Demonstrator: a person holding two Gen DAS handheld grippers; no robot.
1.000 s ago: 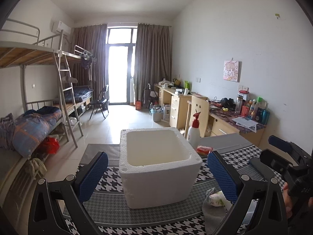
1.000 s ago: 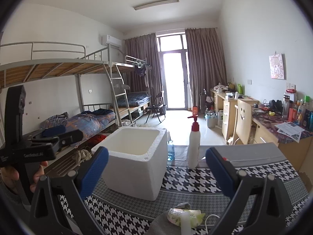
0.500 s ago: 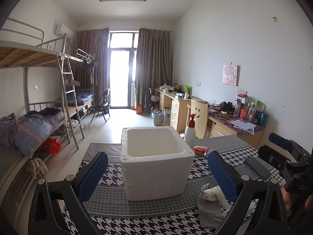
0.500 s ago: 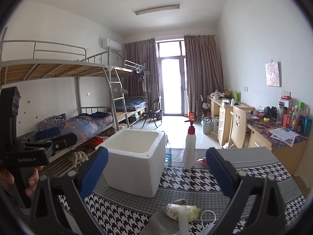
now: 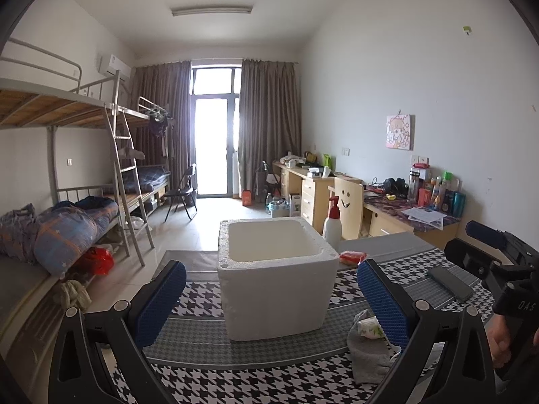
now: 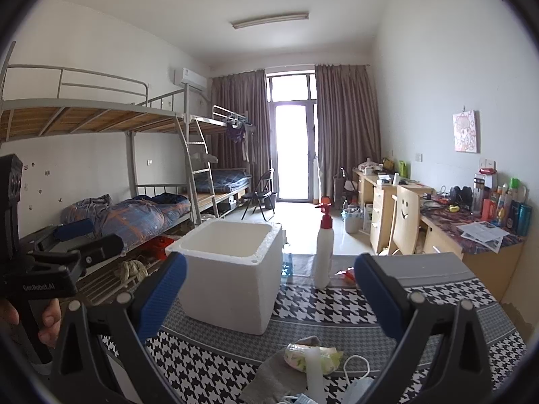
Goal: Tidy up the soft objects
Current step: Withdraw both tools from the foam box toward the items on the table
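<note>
A houndstooth-covered table (image 5: 209,373) is carrying a white foam box (image 5: 276,276), standing open-topped at its centre. The left gripper (image 5: 271,299) and right gripper (image 6: 269,294) are both hovering with jaws spread wide, holding nothing. A grey cloth (image 6: 273,375) is lying near the front edge, with a tissue packet (image 6: 298,353) resting on it.

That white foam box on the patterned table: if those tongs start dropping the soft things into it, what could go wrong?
The foam box looks light, so a nudge from either of the open tongs might shove it. The pump bottle stands tall right beside it and could topple. The soft pile, a grey cloth under a tissue pack and a mask loop, may snag and come up tangled.
</note>
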